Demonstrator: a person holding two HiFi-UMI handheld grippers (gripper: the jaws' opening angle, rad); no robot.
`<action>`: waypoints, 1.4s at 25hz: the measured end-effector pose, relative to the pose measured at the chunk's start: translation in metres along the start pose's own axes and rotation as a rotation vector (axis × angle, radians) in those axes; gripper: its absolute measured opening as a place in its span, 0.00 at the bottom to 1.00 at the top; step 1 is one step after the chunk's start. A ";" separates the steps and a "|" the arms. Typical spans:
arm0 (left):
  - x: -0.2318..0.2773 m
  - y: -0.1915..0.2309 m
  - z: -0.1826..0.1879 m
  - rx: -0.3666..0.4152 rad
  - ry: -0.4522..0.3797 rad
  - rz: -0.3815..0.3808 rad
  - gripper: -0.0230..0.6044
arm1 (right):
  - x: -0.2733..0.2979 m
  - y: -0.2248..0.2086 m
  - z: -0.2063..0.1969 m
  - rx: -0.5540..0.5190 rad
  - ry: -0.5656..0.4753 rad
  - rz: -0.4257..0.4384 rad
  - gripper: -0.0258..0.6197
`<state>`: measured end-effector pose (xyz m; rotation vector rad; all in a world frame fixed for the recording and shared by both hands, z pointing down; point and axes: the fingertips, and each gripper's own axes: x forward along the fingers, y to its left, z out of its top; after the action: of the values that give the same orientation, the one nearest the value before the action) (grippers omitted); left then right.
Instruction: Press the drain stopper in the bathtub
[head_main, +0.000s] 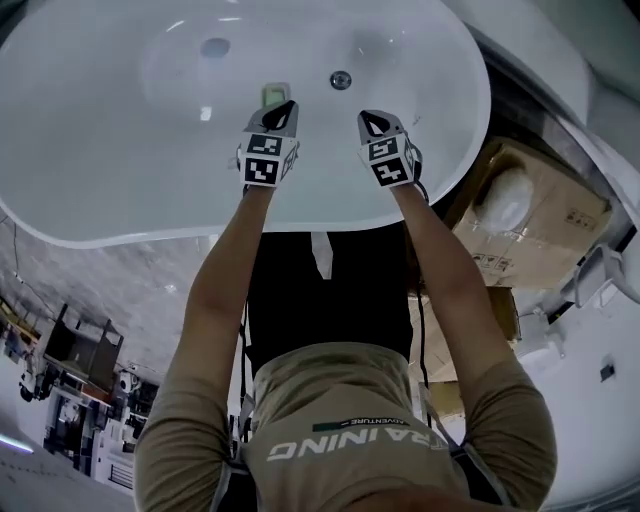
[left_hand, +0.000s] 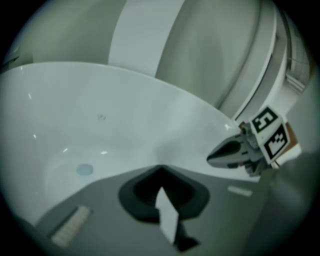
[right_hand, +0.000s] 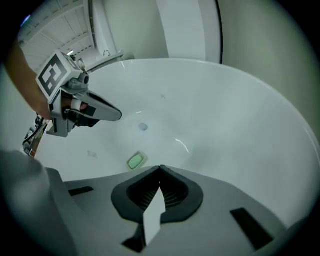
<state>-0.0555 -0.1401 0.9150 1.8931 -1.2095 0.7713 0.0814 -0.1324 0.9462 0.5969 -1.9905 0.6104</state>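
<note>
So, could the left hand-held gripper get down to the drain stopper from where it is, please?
Probably yes: the drain stopper lies uncovered ahead and left of the left hand-held gripper, with only bare bathtub floor between them.

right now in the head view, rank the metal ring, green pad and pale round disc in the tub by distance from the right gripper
1. metal ring, just ahead-left of the right gripper
2. green pad, farther left, by the left gripper
3. pale round disc, farthest left
</note>
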 end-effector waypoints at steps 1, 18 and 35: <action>0.008 0.004 -0.004 -0.006 0.008 -0.001 0.04 | 0.011 -0.003 0.000 0.003 0.006 0.006 0.05; 0.141 0.027 -0.051 -0.023 0.126 -0.083 0.04 | 0.152 -0.039 -0.041 -0.060 0.140 0.009 0.05; 0.194 0.050 -0.095 0.021 0.177 -0.140 0.04 | 0.254 -0.059 -0.070 -0.028 0.205 -0.029 0.05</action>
<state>-0.0383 -0.1662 1.1350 1.8618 -0.9535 0.8580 0.0511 -0.1744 1.2111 0.5235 -1.7926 0.6013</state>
